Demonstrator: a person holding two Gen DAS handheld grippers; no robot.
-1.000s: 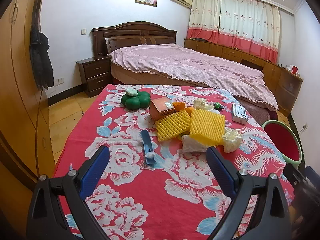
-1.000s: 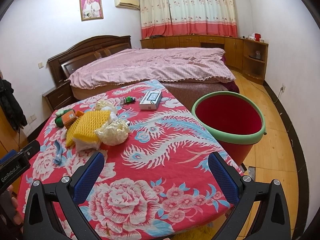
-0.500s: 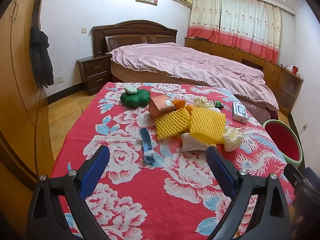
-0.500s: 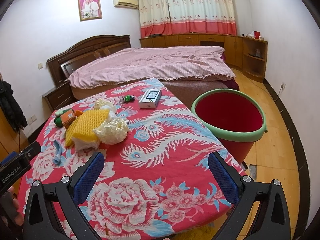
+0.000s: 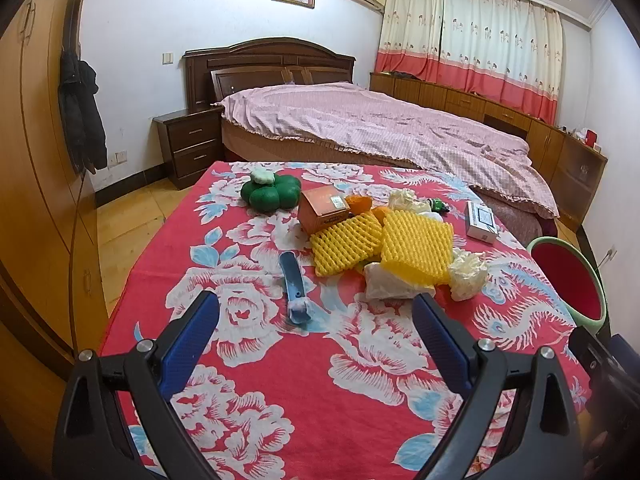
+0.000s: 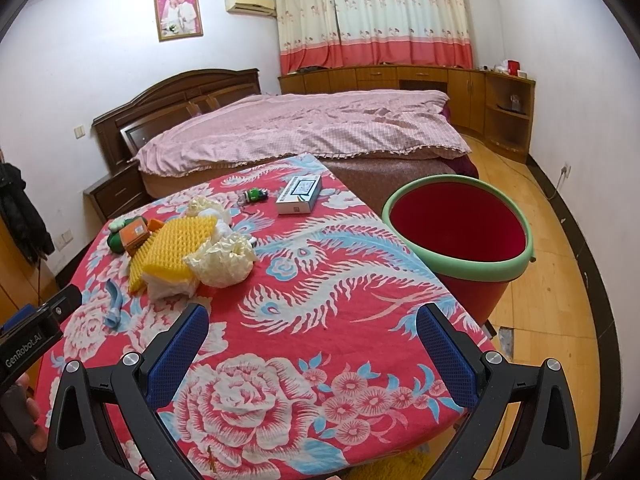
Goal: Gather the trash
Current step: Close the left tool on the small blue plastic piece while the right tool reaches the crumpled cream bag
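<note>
A heap of trash lies mid-table: two yellow foam fruit nets, a white plastic bag, crumpled cream paper and orange peel. A blue scoop lies nearer me. The red bin with a green rim stands on the floor beside the table's right edge. My left gripper hovers open over the near cloth, short of the scoop. My right gripper is open too, above the table's near right corner.
An orange box, a green pumpkin-shaped object, a white box and a small green toy also sit on the red flowered tablecloth. A bed stands behind; a wardrobe is at left.
Both views have shifted slightly; the table objects sit a little lower and nearer in the left wrist view. Nothing was grasped or moved, and both grippers stayed open.
</note>
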